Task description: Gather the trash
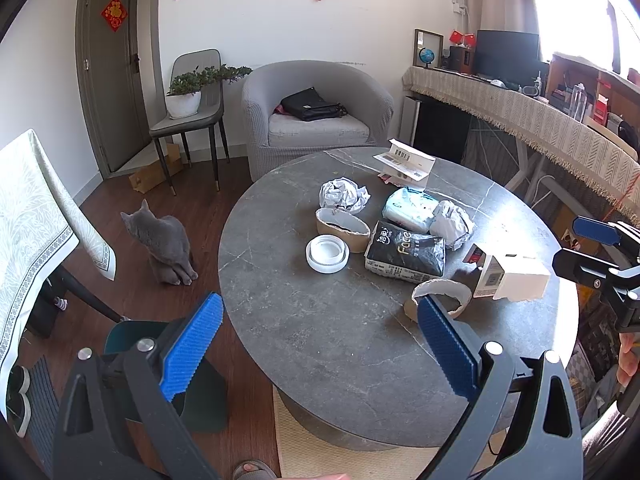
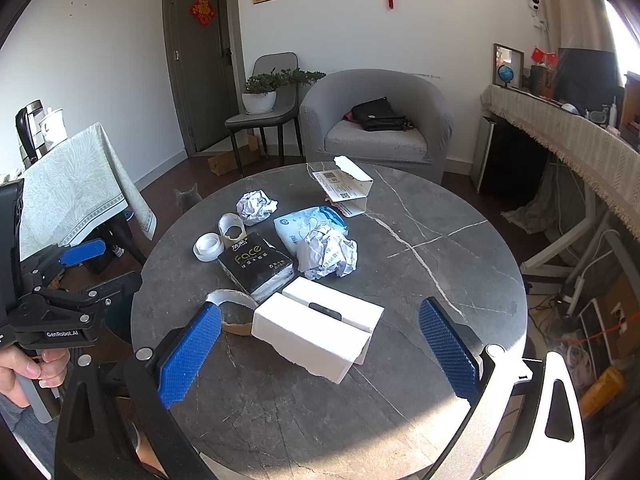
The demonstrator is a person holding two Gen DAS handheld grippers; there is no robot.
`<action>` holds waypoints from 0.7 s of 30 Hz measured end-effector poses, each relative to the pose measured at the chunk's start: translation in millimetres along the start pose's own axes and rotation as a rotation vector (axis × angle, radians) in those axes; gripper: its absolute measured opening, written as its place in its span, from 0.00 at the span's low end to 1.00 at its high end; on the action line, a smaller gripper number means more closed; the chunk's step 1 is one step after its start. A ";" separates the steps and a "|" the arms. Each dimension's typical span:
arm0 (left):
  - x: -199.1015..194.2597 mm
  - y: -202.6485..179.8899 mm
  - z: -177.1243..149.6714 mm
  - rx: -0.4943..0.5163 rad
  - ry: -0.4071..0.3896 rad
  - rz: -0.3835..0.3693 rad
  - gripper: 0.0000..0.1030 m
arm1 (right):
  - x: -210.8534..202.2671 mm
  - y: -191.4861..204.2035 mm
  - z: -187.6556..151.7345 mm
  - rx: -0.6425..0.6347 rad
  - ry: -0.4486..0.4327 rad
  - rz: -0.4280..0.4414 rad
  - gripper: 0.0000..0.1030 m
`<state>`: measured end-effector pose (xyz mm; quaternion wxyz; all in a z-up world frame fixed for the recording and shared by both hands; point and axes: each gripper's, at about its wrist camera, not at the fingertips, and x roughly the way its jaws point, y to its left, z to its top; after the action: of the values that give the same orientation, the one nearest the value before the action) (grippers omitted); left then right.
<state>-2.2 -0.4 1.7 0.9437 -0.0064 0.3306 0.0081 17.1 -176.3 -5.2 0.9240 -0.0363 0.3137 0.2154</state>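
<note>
Trash lies on a round grey stone table (image 1: 304, 320) (image 2: 440, 248): a torn white box (image 2: 320, 330) (image 1: 512, 276), a black "Face" tissue pack (image 2: 258, 264) (image 1: 406, 252), crumpled paper (image 2: 328, 254) (image 1: 452, 222) and another ball (image 2: 256, 205) (image 1: 344, 194), a blue-white pack (image 2: 304, 222), cardboard rings (image 1: 440, 298) (image 1: 342, 228), a white tape roll (image 1: 327, 254) (image 2: 208, 246), an open carton (image 2: 346, 184) (image 1: 408, 162). My left gripper (image 1: 320, 340) is open above the table's near edge. My right gripper (image 2: 320, 344) is open, its fingers either side of the white box.
A grey cat (image 1: 164, 240) sits on the floor left of the table. A dark bin (image 1: 132, 336) stands under my left gripper. A grey armchair (image 1: 316, 112) with a black bag is behind the table; a cloth-covered desk (image 1: 520, 108) runs along the right.
</note>
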 end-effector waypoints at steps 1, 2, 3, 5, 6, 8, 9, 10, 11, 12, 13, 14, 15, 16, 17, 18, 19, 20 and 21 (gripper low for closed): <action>-0.1 0.1 0.1 0.000 0.000 0.000 0.97 | 0.2 0.0 0.0 0.000 0.001 0.000 0.97; 0.0 0.0 -0.1 0.000 -0.001 0.000 0.97 | 0.4 0.2 0.0 0.000 0.002 0.000 0.97; 0.0 0.1 0.0 0.000 -0.001 0.000 0.97 | 0.6 0.5 0.0 0.000 0.002 -0.001 0.97; -0.1 0.4 -0.1 -0.003 0.000 -0.001 0.97 | 0.5 0.2 0.5 0.000 0.003 -0.001 0.97; -0.2 0.6 -0.1 -0.004 0.000 -0.001 0.97 | 0.4 0.2 0.4 0.000 0.003 0.000 0.97; -0.2 0.7 -0.3 -0.003 0.000 -0.001 0.97 | 0.5 0.1 0.5 0.000 0.003 0.000 0.97; -0.2 0.7 -0.3 -0.004 0.000 -0.002 0.97 | 0.6 0.1 0.5 0.000 0.003 -0.001 0.97; -0.3 0.9 -0.3 -0.004 0.000 -0.002 0.97 | 0.5 0.0 0.6 0.000 0.002 0.000 0.97; -0.3 0.7 -0.4 -0.004 0.000 -0.001 0.97 | 0.6 -0.1 0.6 0.000 0.003 -0.001 0.97; -0.3 0.7 -0.4 -0.004 -0.001 -0.002 0.97 | 0.6 0.1 0.6 0.001 0.003 -0.001 0.97; -0.4 0.8 -0.5 -0.005 -0.001 -0.002 0.97 | 0.6 0.3 0.2 0.000 0.004 -0.002 0.97; -0.2 0.6 -0.4 -0.004 0.000 -0.001 0.97 | 0.6 0.1 0.2 0.000 0.004 -0.002 0.97; -0.3 0.6 -0.5 -0.003 0.000 -0.002 0.97 | 0.5 0.1 0.0 -0.001 0.005 -0.002 0.97; -0.2 0.7 -0.5 -0.003 -0.001 -0.002 0.97 | 0.3 -0.1 0.2 -0.001 0.004 -0.001 0.97; 0.2 0.9 -0.7 -0.002 0.000 -0.002 0.97 | 0.3 -0.3 0.0 -0.001 0.004 -0.001 0.97; 0.3 1.0 -0.8 -0.002 0.000 -0.002 0.97 | 0.5 -0.5 0.1 0.000 0.004 -0.002 0.97; 0.6 1.1 -0.9 -0.003 0.000 -0.002 0.97 | 0.6 -0.5 0.2 0.001 0.004 -0.001 0.97; 0.7 1.3 -1.0 -0.003 0.000 -0.003 0.97 | 0.6 -0.4 0.1 0.001 0.005 -0.002 0.97; 0.6 1.2 -1.1 -0.004 0.000 -0.002 0.97 | 0.8 -0.8 0.0 0.001 0.006 -0.003 0.97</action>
<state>-2.4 0.8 0.4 0.9437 -0.0085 0.3305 0.0076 18.0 -176.8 -5.7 0.9235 -0.0370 0.3165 0.2138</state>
